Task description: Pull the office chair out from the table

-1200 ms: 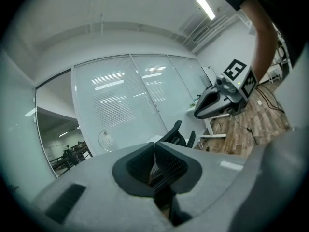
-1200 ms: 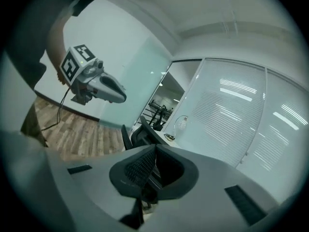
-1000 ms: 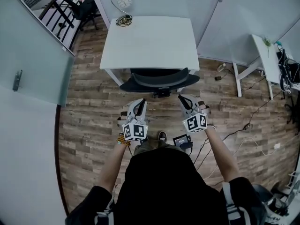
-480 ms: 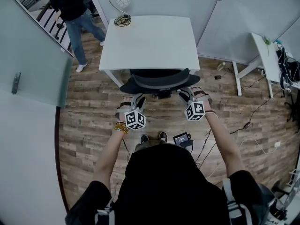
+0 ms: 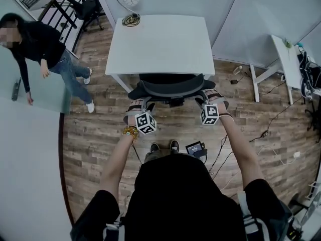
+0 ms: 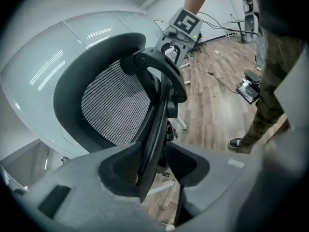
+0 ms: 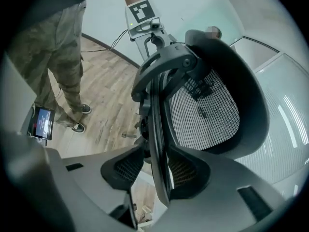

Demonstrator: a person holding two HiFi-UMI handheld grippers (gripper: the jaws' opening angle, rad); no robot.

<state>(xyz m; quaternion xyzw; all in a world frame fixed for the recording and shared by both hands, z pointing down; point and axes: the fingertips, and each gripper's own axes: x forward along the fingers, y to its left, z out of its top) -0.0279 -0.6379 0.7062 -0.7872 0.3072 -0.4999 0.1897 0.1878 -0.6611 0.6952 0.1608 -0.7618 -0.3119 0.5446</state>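
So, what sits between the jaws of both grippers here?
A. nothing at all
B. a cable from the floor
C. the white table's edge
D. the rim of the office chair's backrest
D: in each gripper view the dark backrest rim runs between the jaws of the left gripper and the right gripper. Both pairs have just been opening and are not clamped on it.

The office chair [image 5: 170, 88] is black, with a grey mesh back; it stands upright, pushed in under the near edge of the white table [image 5: 160, 44]; its curved backrest faces me.
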